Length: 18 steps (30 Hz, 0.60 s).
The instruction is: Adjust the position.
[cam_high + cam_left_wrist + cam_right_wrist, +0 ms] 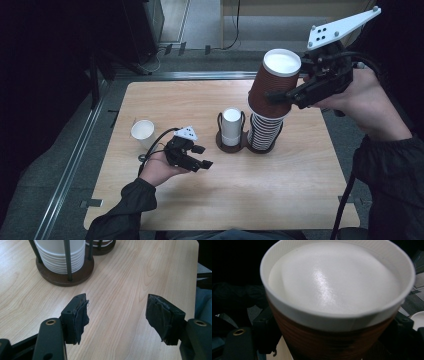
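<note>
Your right gripper jaws are clamping a brown cup, upside down, above the stack of brown cups in its holder. Your left gripper jaws are standing apart, empty, above the counter, near the white cup stack. A single white cup is sitting behind your left hand.

In the right gripper view, the brown ribbed paper cup with white rim is cut off by the bottom edge and hides most of both jaws. In the left gripper view, the stack of white paper cups in the round dark wooden holder with black metal rods is cut off at the top edge, as is a second holder base.
</note>
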Tool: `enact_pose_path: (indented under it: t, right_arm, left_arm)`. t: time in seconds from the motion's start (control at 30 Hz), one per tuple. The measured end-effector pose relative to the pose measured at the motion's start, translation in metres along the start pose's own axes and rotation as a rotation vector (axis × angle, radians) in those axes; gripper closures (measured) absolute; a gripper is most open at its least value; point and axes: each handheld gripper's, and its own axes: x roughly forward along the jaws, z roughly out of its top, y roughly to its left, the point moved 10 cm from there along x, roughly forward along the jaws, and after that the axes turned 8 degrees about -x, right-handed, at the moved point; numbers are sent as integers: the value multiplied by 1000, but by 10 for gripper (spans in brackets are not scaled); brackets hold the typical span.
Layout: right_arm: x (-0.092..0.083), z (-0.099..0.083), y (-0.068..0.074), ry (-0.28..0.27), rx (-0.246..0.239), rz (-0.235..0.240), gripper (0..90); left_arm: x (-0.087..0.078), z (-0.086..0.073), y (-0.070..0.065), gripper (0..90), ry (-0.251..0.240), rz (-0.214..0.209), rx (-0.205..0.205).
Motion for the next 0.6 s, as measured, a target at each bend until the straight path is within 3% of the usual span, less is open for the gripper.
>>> enact_pose_path:
  t: [0.37,0.6]
  right_arm:
    - [16,-16,17,-10,-6,37,179]
    - [28,-26,25,-4,-22,52,179]
  left_arm:
    - [-3,3,0,284,-22,-17,-8]
    - [-4,4,-2,301,-36,-25,12]
